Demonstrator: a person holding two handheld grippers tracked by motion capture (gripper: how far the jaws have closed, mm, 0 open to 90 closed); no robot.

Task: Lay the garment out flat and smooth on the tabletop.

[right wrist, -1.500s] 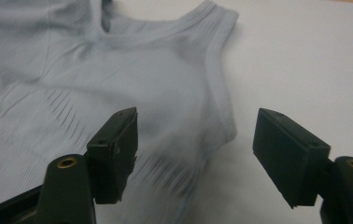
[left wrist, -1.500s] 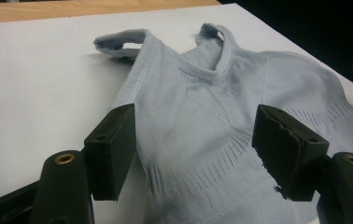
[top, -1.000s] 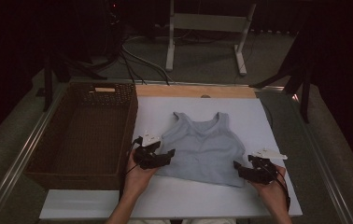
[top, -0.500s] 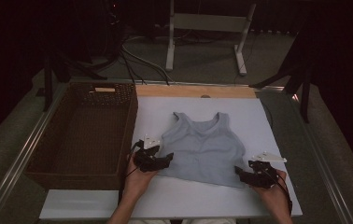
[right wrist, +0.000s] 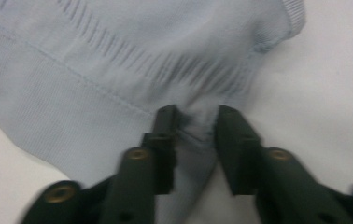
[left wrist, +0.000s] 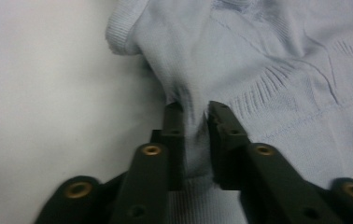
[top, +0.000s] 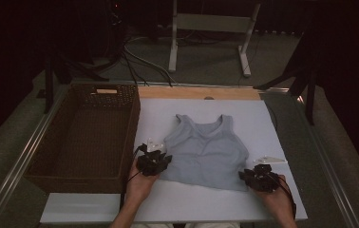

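Observation:
A pale blue sleeveless top [top: 206,152] lies flat on the white table top [top: 263,123], neck away from me. My left gripper [top: 155,161] is at the top's lower left corner, jaws shut on a pinch of the fabric [left wrist: 194,121]. My right gripper [top: 259,179] is at the lower right corner, its jaws shut on a bunched fold of the hem [right wrist: 195,123]. A hand holds each gripper from the table's near edge.
A dark brown wicker basket [top: 44,161] stands to the left of the white top, close to my left gripper. A wooden strip [top: 196,93] runs along the far edge. Metal rails [top: 21,161] border the table; cables and a stand [top: 211,28] lie beyond.
Both grippers have drawn slightly toward the near edge with the top's lower corners. The hem sits a little closer to me.

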